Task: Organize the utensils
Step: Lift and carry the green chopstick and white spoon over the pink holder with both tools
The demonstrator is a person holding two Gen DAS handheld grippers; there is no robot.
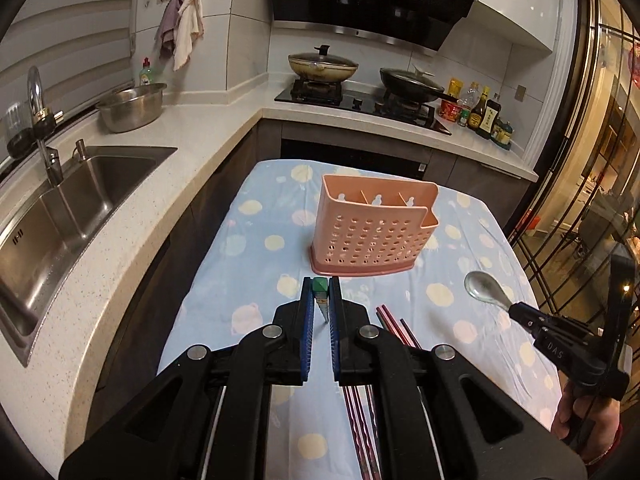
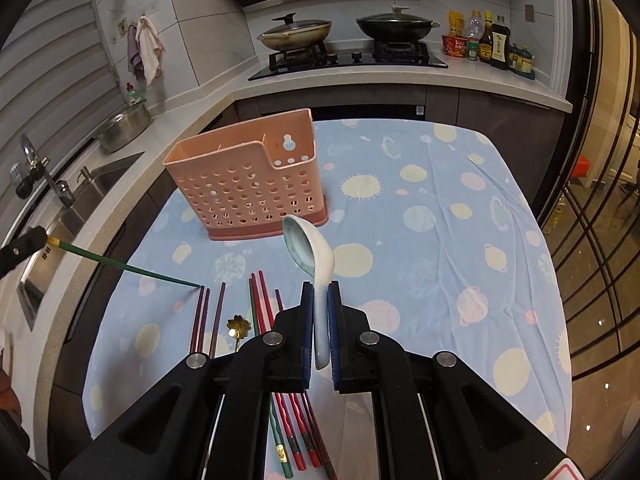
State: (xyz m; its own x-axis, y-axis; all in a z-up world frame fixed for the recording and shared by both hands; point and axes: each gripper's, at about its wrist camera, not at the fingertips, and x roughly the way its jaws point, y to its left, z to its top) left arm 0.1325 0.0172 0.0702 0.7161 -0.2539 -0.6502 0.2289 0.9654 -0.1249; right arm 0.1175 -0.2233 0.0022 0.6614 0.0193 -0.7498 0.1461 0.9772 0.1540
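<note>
A pink perforated utensil holder point(image 1: 372, 232) point(image 2: 244, 184) stands upright on the blue patterned tablecloth point(image 2: 440, 220), its compartments open at the top. My left gripper point(image 1: 321, 285) is shut on a green chopstick point(image 1: 320, 294), raised above the table; in the right wrist view this green chopstick point(image 2: 128, 268) slants down from the left gripper point(image 2: 40, 236). My right gripper point(image 2: 321, 288) is shut on the handle of a white ceramic spoon point(image 2: 304, 248), held up in front of the holder. Several red, purple and green chopsticks point(image 2: 260, 308) and a small gold flower spoon point(image 2: 238, 326) lie on the cloth.
A steel sink point(image 1: 80, 200) with a tap and a metal bowl point(image 1: 132, 108) sit on the counter to the left. The stove point(image 1: 360, 100) with two lidded pans and sauce bottles point(image 1: 484, 114) is behind the table. A glass door point(image 1: 592, 160) is on the right.
</note>
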